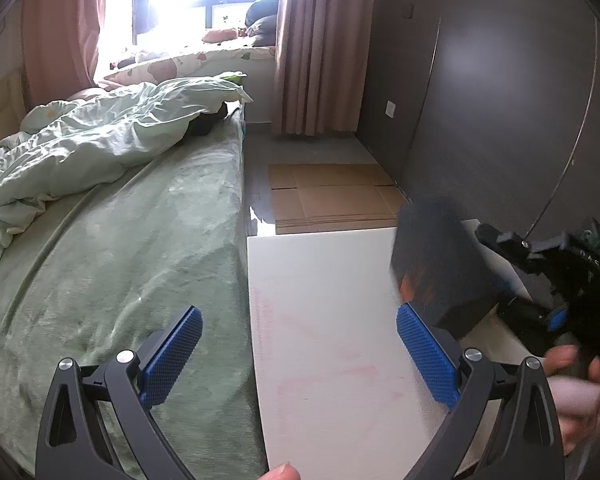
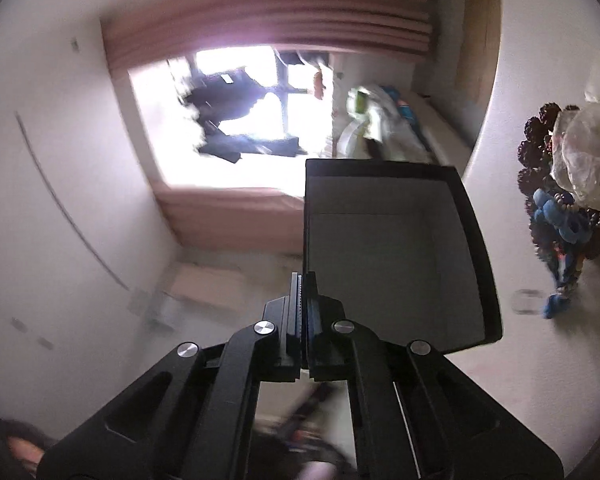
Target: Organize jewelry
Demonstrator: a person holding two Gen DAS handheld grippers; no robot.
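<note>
Right wrist view: right gripper (image 2: pixel 304 292) clenched on the thin side wall of a black box (image 2: pixel 396 256), carried off the tabletop (image 2: pixel 540 360) and rolled on its side. Box interior shows grey lining and nothing else; it looks empty. Picture is blurred, so small items could be missed.

Jewelry (image 2: pixel 556 216) lies in a heap on the tabletop, well apart from the box: dark knobbly beads, blue beads, a tassel trailing off. Clear plastic bag (image 2: pixel 588 160) sits on or against the heap. A small clear ring-like thing near the tassel is too blurred to name.

Left wrist view: left gripper (image 1: pixel 300 360) released, jaws wide, nothing between them, hanging over the white tabletop (image 1: pixel 340 300) next to the bed (image 1: pixel 140 220). Same black box (image 1: pixel 444 264) seen blurred at the right, with the right gripper (image 1: pixel 540 312) and a hand (image 1: pixel 584 384) behind it. Flattened cardboard (image 1: pixel 332 196) lies on the floor beyond.

Progress, as judged: early. Nothing is sorted into the box yet. Left to do: set the box down open side up, then move the beads across piece by piece.
</note>
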